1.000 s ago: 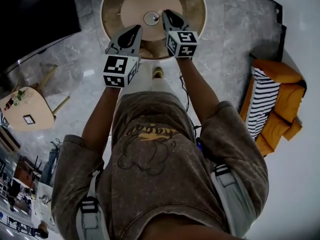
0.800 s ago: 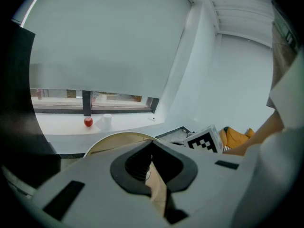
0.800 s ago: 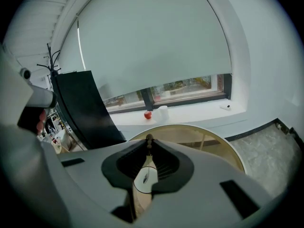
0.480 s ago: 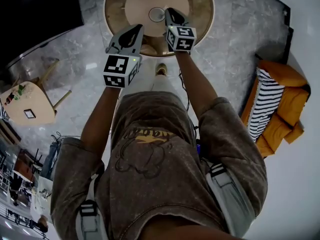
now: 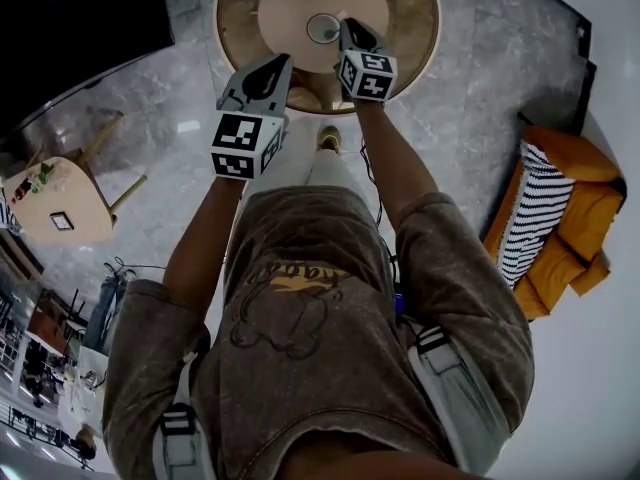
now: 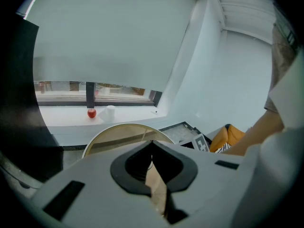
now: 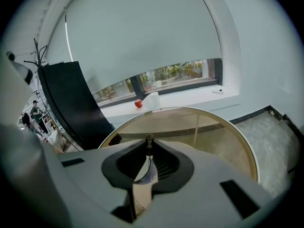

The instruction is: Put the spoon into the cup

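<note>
Here, the round surface (image 5: 405, 8) lies at the top of the head view, a pale inner disc inside a golden-brown ring with a light rim. The cup (image 5: 322, 28) stands near the middle of the disc. The left claw (image 5: 281, 62) hangs over the near rim with its jaws closed together and nothing between them, as the left gripper view confirms (image 6: 152, 142). The right claw (image 5: 348, 26) reaches further in, its tip just beside the cup on the cup's right. In the right gripper view this claw (image 7: 149, 147) is clenched on the spoon (image 7: 148, 137), whose thin knobbed end stands up past the tips. The cup (image 7: 146, 174) shows through the gap below them. Bare surface (image 7: 213, 141) runs beyond and to the right of the cup as far as the far rim. Grey marble floor (image 5: 470, 78) surrounds the surface. An orange chair (image 5: 570, 203) with a striped cushion stands well apart at the right, a small wooden side table (image 5: 55, 218) at the left, and a black panel (image 5: 80, 18) at the upper left. Beyond the far rim, a white sill (image 7: 190, 99) carries a red object (image 7: 138, 103) and a white container (image 7: 151, 100).
</note>
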A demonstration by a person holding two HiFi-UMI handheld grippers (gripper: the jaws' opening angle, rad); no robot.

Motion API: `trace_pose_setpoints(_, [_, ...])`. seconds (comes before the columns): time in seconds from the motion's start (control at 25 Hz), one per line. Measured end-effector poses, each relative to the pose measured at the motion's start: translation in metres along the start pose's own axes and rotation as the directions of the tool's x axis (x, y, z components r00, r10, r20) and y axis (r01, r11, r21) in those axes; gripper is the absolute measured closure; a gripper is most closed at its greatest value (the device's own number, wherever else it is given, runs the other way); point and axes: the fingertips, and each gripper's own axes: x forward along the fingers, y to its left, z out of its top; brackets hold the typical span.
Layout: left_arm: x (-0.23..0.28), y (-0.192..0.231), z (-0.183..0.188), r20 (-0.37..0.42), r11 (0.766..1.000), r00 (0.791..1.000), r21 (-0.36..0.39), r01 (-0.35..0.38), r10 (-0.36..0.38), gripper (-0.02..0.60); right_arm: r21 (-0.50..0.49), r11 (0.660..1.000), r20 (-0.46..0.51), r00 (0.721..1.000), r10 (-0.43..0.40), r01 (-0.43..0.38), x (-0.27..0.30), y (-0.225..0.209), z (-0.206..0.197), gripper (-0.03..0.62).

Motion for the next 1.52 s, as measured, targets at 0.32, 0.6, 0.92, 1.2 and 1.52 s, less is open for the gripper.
trace_pose_setpoints(0.32, [0.001,0.008,-0.006,-0.017,1.000,1.000,-0.008,-0.005,0.005,0.565,0.022,1.000,-0.031,0.999,-0.011,0.011,0.013,-0.001,-0.021,0.539])
trace_pose_setpoints(0.6, [0.004,0.011,-0.011,-0.027,1.000,1.000,-0.018,-0.007,0.006,0.565,0.027,1.000,-0.060,0.998,0.000,0.001,0.018,0.000,-0.031,0.539])
trace_pose_setpoints(0.92, [0.002,0.017,-0.012,-0.033,0.999,0.999,-0.029,-0.017,0.016,0.565,0.017,1.000,-0.089,0.996,0.010,-0.008,0.014,0.002,-0.038,0.482])
trace_pose_setpoints(1.2, [0.000,0.017,-0.014,-0.032,0.999,0.999,-0.045,-0.021,0.020,0.565,0.005,1.000,-0.092,0.996,0.015,-0.015,0.008,0.001,-0.036,0.413])
trace_pose_setpoints(1.52, [-0.010,0.007,-0.011,-0.021,0.999,1.000,-0.042,0.002,-0.003,0.565,0.005,1.000,-0.066,0.997,0.030,-0.030,-0.016,0.013,-0.010,0.423])
